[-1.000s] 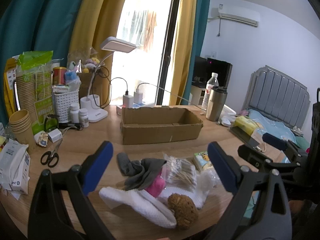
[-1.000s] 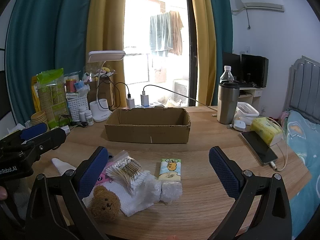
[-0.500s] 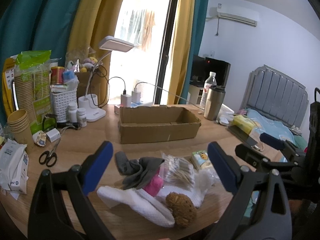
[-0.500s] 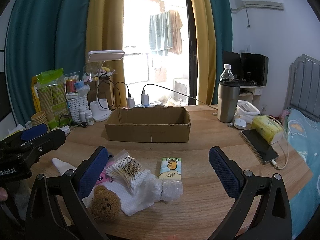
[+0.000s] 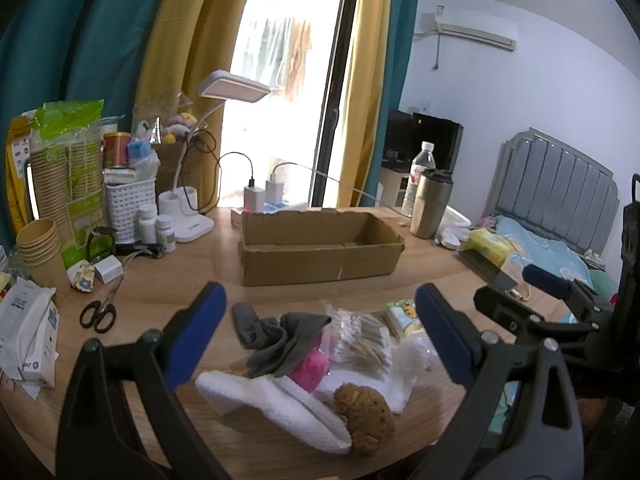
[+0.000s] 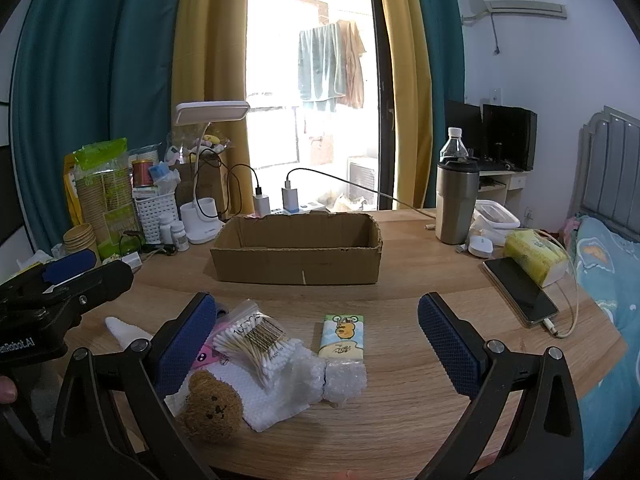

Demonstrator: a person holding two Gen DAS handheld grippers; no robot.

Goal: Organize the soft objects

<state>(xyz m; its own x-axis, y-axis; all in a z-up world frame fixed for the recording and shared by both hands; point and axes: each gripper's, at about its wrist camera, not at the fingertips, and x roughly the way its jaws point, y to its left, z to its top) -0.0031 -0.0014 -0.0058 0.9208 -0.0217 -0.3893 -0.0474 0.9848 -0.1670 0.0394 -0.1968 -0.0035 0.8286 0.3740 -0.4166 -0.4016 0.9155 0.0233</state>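
Left wrist view: the left gripper (image 5: pixel 320 344) hovers level above the near edge of a round wooden table (image 5: pixel 180 276), its blue-padded fingers (image 5: pixel 196 336) spread wide and holding nothing. Between and below them lies a heap of soft things: a grey sock (image 5: pixel 280 340) draped over a pink item (image 5: pixel 308 372), a white cloth (image 5: pixel 264 400), a brown bear (image 5: pixel 364 412) at the near edge, a bag of swabs (image 5: pixel 360 340) and a tissue pack (image 5: pixel 402 312). Past the heap, at the table's middle, an open cardboard box (image 5: pixel 320 264) stands with nothing visible inside. Scissors (image 5: pixel 98 314) lie toward the left edge, near stacked paper cups (image 5: pixel 38 240).

Right wrist view: the right gripper (image 6: pixel 320 344) also hovers level over the near edge, fingers (image 6: pixel 452 348) wide apart and holding nothing. The bear (image 6: pixel 210 406), cloth (image 6: pixel 272 400) and swabs (image 6: pixel 256 340) sit just inside its left finger; the tissue pack (image 6: pixel 344 336) and a wad of bubble wrap (image 6: pixel 344 380) lie between the fingers. The box (image 6: pixel 296 268) is straight ahead. A phone (image 6: pixel 520 292) lies near the right edge. The left gripper (image 6: pixel 60 280) shows at the left, side-on, above the table.
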